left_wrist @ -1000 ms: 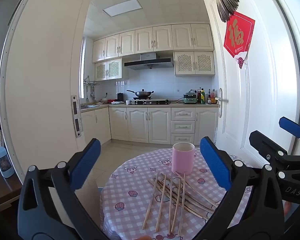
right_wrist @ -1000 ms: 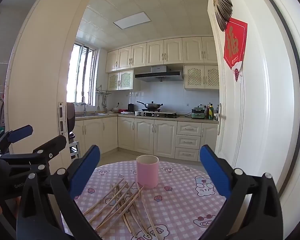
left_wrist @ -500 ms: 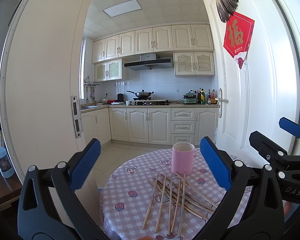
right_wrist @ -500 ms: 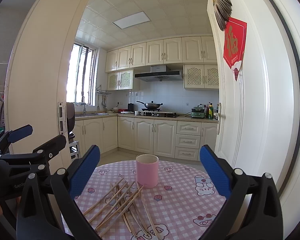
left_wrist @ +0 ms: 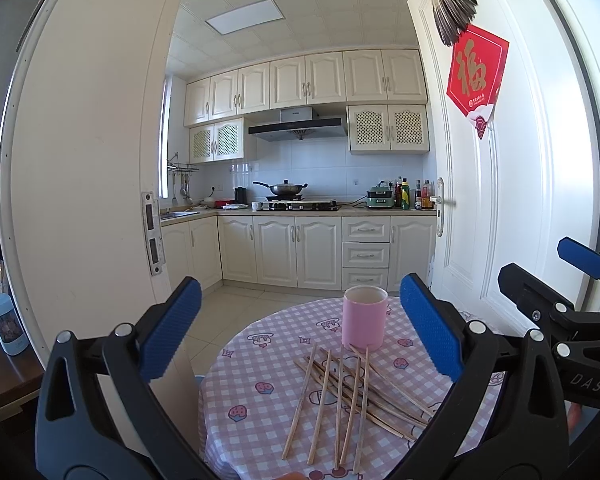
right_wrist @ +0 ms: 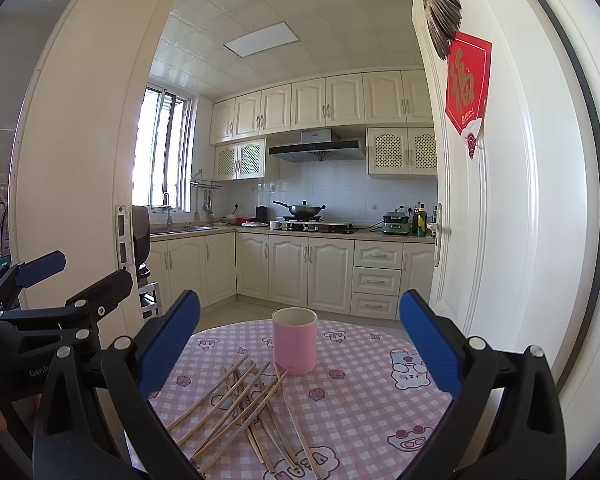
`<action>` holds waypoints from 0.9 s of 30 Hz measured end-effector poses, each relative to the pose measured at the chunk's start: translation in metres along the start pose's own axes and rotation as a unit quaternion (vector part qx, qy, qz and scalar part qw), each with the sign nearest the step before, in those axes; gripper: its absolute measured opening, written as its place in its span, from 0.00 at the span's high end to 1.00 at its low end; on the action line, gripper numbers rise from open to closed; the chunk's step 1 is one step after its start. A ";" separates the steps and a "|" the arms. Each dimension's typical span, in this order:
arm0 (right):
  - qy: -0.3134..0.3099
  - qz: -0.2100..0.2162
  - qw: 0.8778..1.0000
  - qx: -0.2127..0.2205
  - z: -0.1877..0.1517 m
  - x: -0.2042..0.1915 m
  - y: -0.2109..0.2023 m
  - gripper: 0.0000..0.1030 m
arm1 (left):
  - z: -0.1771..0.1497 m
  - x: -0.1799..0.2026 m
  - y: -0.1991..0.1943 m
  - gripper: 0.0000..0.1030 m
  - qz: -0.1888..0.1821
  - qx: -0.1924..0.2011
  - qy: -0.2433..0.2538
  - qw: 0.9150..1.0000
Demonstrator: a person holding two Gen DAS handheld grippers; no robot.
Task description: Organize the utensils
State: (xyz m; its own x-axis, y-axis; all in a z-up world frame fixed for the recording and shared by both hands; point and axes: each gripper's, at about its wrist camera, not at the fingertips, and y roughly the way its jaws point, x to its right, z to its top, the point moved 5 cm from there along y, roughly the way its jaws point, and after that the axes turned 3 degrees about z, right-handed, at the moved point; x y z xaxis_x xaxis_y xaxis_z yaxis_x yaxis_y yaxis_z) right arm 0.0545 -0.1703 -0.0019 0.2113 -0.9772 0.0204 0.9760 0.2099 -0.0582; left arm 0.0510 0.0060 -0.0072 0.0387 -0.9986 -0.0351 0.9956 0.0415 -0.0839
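Both hand-held grippers hover side by side above the near edge of the table, neither touching anything. Left hand-held gripper: jaws spread wide, nothing between the blue pads. Right hand-held gripper: likewise spread and holding nothing.

Chopsticks lie loose on the checked cloth, ahead of and below both grippers. From the left gripper the pile sits ahead and slightly to its right; from the right gripper the chopsticks sit ahead and to its left. So the pile lies roughly between the two, with neither clearly nearer.

Long axis: mixed. Several sticks run nearly straight away from the left gripper, far tips toward the pink cup; others cross them on a diagonal. Seen from the right gripper, most slant from near-left to far-right, toward the cup.

Cup stands upright just beyond the far tips of the sticks; its mouth is open, and I cannot see inside. A few tips lie touching or almost touching its base.

Count: one cup, one table, two grippers. Chopsticks overlap too much for a firm tally; roughly ten, possibly a couple more.

Judgement: nothing is sorted yet. A first pick probably wants the jaws set across a stick's long axis; the outermost stick on the left gripper's side lies apart from the tangle.
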 end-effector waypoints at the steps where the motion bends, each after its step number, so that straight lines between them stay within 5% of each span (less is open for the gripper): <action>1: 0.001 0.000 1.000 0.000 -0.001 0.000 0.000 0.07 | 0.000 -0.001 0.000 0.06 -0.001 0.000 0.000 1.000; 27: 0.003 0.000 1.000 -0.003 0.001 0.000 0.001 0.07 | 0.004 0.009 -0.005 0.06 0.001 0.001 0.001 1.000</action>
State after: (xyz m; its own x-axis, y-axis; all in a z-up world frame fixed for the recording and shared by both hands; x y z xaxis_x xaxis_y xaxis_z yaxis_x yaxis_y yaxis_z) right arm 0.0557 -0.1704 -0.0013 0.2120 -0.9772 0.0148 0.9754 0.2107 -0.0644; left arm 0.0470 -0.0037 -0.0029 0.0397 -0.9985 -0.0380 0.9957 0.0427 -0.0824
